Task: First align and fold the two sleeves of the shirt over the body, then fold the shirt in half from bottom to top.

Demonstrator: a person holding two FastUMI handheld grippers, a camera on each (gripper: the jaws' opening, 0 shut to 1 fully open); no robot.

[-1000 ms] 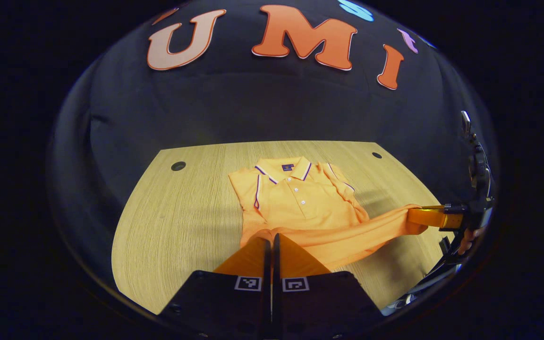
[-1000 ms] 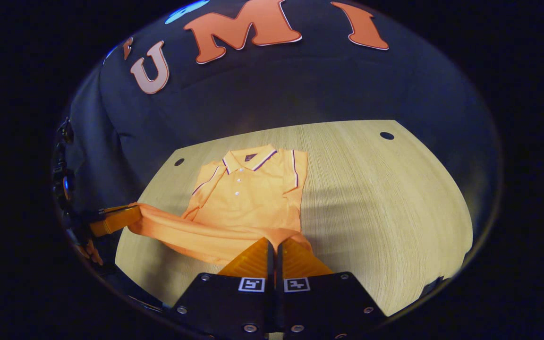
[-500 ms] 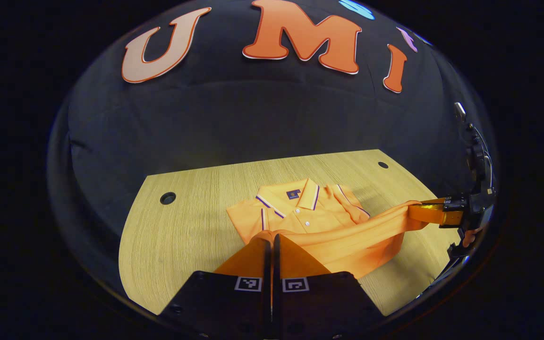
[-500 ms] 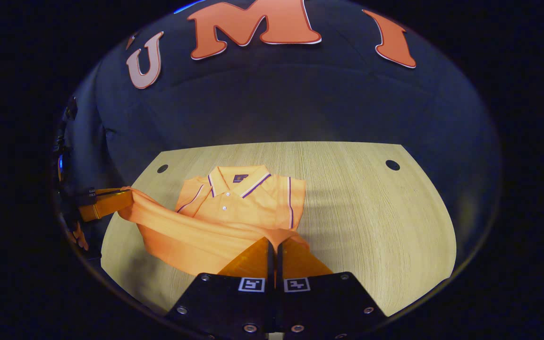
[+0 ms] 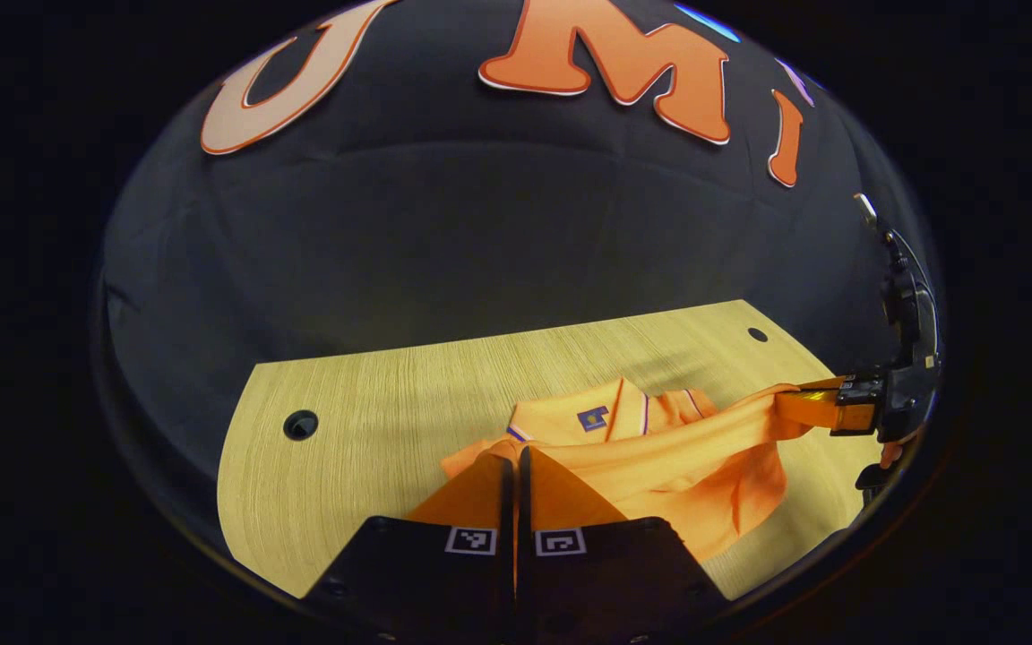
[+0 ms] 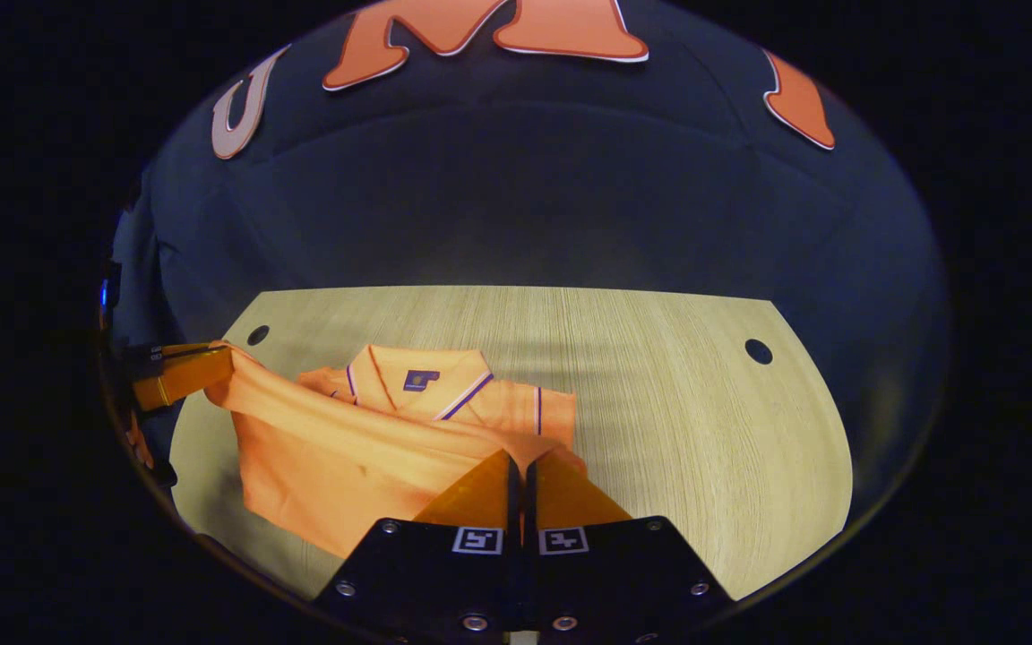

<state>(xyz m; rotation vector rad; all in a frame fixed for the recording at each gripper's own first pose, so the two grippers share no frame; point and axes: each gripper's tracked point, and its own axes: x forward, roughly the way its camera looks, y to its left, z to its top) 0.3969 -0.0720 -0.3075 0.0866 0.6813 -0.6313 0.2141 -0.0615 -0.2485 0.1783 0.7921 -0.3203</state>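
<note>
Orange polo shirt [image 6: 364, 448], hem lifted over its collar [image 6: 417, 381].

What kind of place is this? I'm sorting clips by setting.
Likely a recording booth, not a home: a black cloth wall behind a bare wooden table with cable holes, and one orange shirt held up by two grippers.

The left gripper [image 5: 516, 457] at 6 o'clock pinches the orange shirt's [image 5: 659, 457] hem. At 3 o'clock the right gripper [image 5: 794, 405] grips the hem's other corner, lifted above the worktop [image 5: 373, 430], collar beyond.
</note>
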